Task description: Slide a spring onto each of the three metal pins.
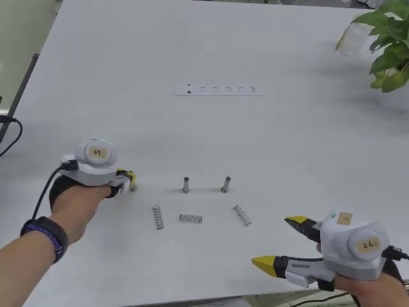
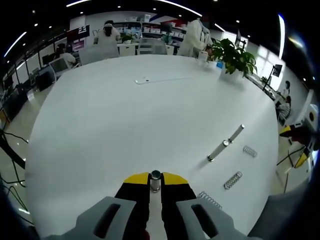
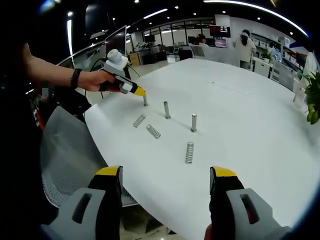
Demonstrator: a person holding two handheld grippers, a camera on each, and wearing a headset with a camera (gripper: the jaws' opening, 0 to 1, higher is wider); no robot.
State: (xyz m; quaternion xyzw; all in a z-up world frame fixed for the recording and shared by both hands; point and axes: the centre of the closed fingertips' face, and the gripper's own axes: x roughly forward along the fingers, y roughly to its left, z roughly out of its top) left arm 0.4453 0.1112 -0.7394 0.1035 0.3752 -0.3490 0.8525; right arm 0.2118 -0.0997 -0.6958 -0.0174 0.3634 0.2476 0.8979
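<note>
White tabletop point(image 1: 287, 141) spreads under both grippers, with an open office beyond its far edge. At the left gripper point(image 2: 156, 178), held in the person's left hand point(image 1: 77, 199), the yellow-tipped jaws are drawn narrow on the first pin point(image 2: 156, 185). The pin stands upright on the table between them with a jaw close against each side. A black wristband point(image 1: 46, 234) sits on that wrist.

Out past this gripper's tips and off to its right, the second pin point(image 1: 185, 185) and the third pin point(image 1: 225, 184) stand upright in a row with the first. They are apart from each other and both are bare.

On the person's side of that row, 3 springs lie flat on the table, all apart from the pins and from each other. The first spring point(image 1: 157, 217) is nearest the left gripper, the second spring point(image 1: 190, 218) is in the middle, and the third spring point(image 1: 241, 214) is nearest the right gripper.

The right gripper point(image 3: 165, 172) hovers at the table's near edge with its jaws spread wide and gripping nothing. The third spring lies ahead of it, well apart.

Far beyond the pins lies a white power strip point(image 1: 220, 89). A green plant point(image 1: 386, 38) stands at the far corner on the right gripper's side.
</note>
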